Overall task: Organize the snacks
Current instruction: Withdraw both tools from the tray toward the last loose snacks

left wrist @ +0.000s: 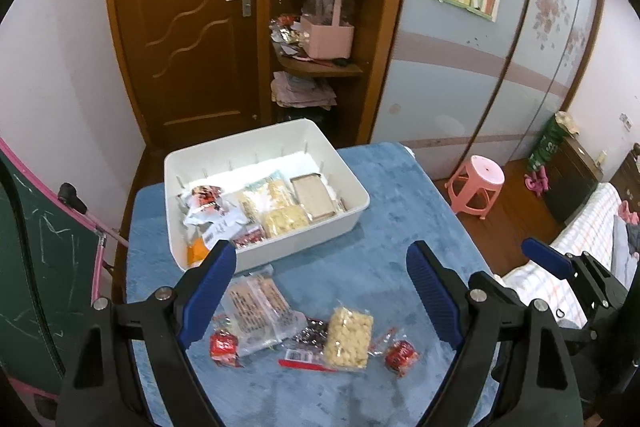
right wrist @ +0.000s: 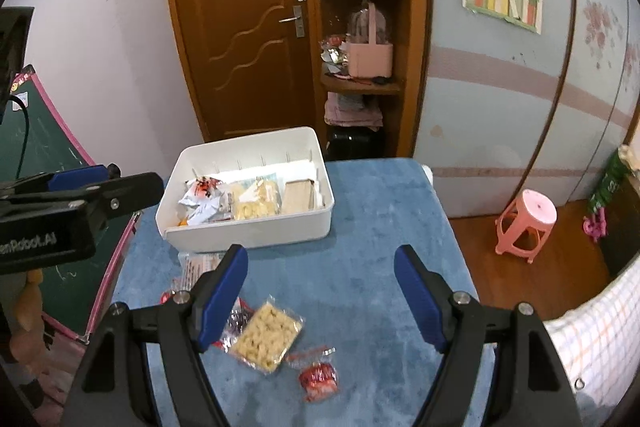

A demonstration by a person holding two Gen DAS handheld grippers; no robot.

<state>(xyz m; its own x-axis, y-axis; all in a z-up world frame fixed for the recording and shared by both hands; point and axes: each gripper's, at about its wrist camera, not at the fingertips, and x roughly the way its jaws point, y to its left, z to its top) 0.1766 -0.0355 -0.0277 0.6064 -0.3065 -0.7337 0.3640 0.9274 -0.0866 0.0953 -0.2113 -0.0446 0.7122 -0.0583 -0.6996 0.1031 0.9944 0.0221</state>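
A white bin (left wrist: 304,241) (right wrist: 248,233) stands at the far side of the blue-covered table (left wrist: 384,259) (right wrist: 360,267) and holds several snack packs. Loose snacks lie in front of it: a clear pack of yellow puffs (left wrist: 347,339) (right wrist: 265,338), a flat clear pack (left wrist: 258,307), a red candy at the left (left wrist: 224,345) and a red candy at the right (left wrist: 401,354) (right wrist: 319,379). My left gripper (left wrist: 322,291) is open and empty above the loose snacks. My right gripper (right wrist: 320,291) is open and empty, right of the puffs pack.
A green chalkboard with a pink frame (left wrist: 40,267) stands left of the table. A pink stool (left wrist: 476,183) (right wrist: 526,221) and a bed with a checked cover (left wrist: 560,267) are to the right. A wooden door (left wrist: 192,27) and shelves (left wrist: 324,67) lie behind.
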